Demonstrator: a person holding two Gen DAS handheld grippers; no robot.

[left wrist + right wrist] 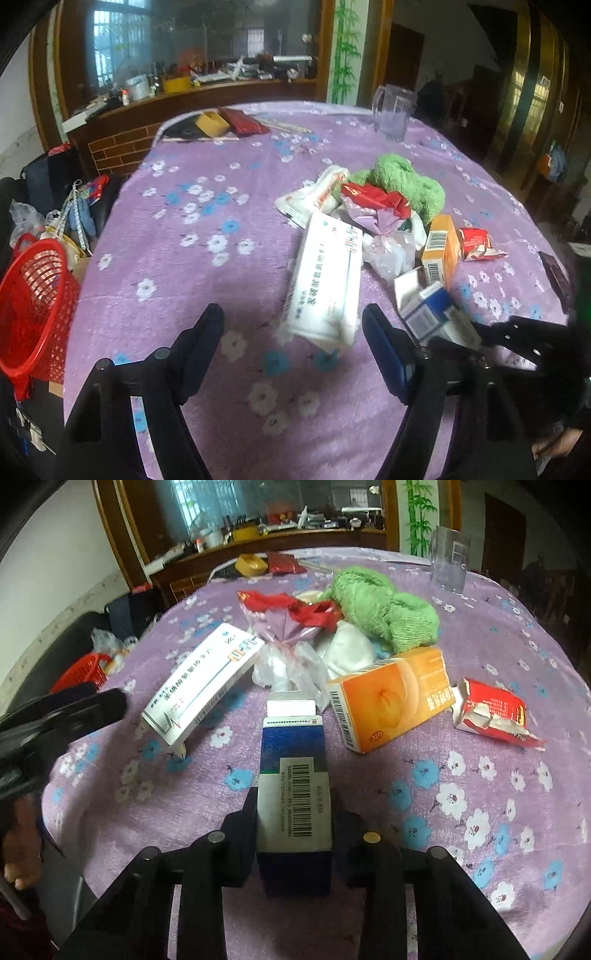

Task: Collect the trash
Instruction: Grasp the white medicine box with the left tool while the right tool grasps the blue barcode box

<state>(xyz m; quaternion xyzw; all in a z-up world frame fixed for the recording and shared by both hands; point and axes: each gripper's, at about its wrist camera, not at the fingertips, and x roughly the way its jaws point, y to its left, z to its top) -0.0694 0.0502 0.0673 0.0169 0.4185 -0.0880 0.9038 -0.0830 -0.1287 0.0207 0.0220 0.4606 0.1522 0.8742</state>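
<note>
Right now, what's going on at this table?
A person is clearing litter off a table under a purple floral cloth with two tools. The right hand-held gripper has its fingers against both sides of a blue and white carton. The left hand-held gripper stands open around the near end of a long white box, not yet pressing it. An orange box, a torn red packet and wrappers wait. A red basket stands beside the table.

Right gripper (293, 812) angled downward, its two fingers pressed against the sides of a blue and white box (293, 775). Left gripper (293, 332) angled downward, fingers spread apart, nothing gripped between them.
</note>
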